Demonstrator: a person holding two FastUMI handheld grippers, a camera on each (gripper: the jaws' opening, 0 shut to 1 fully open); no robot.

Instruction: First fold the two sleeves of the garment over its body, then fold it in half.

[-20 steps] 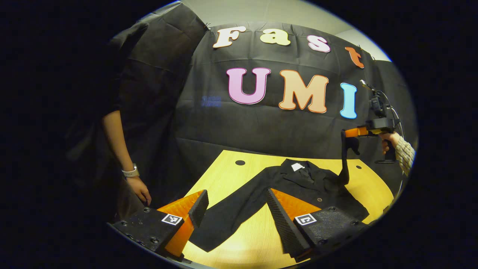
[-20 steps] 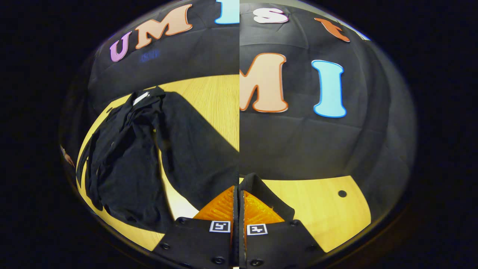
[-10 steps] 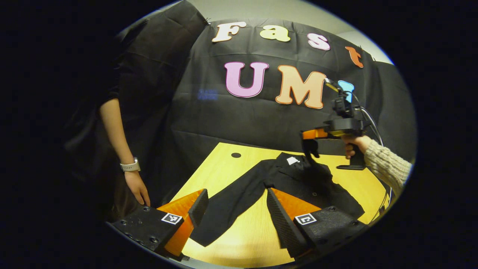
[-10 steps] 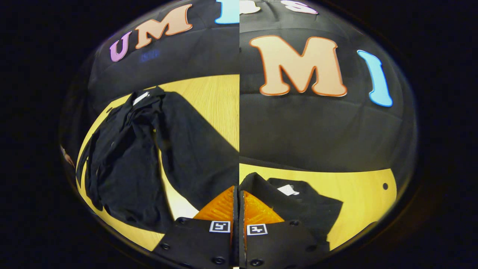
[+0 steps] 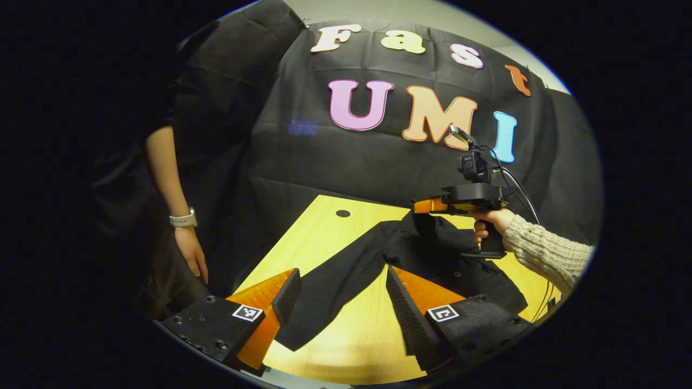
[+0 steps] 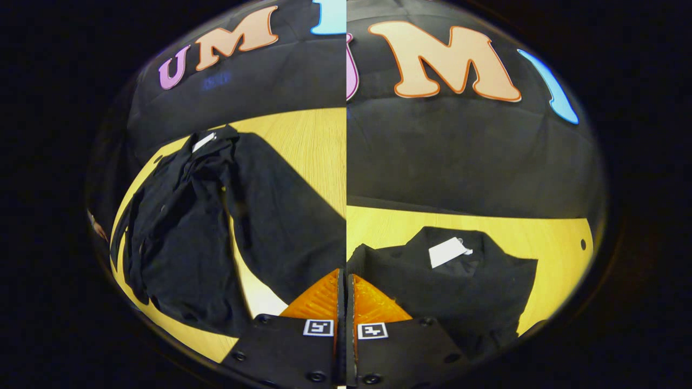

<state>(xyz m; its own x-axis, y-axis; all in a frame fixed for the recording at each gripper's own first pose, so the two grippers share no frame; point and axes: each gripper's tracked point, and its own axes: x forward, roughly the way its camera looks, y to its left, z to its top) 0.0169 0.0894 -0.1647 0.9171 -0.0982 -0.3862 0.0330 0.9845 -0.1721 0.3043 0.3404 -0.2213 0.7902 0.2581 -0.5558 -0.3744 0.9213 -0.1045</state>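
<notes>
Left gripper view: my left gripper (image 5: 338, 302), fingers spread apart, hovers over the near edge of the table (image 5: 319, 227), above the garment's (image 5: 432, 259) outstretched sleeve (image 5: 330, 286). My right gripper (image 5: 427, 206), closed on fabric, hangs over the collar. A bystander's hand (image 5: 192, 254) hangs at the left edge. Right gripper view: a white tag (image 6: 447, 252) at the collar.

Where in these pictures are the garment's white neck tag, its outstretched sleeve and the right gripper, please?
white neck tag (image 6: 447, 252): right gripper view, middle of the tag at the collar.
outstretched sleeve (image 5: 330, 281): left gripper view, mid-length of the sleeve lying on the table.
right gripper (image 5: 427, 206): left gripper view, at its fingertips above the garment.
</notes>
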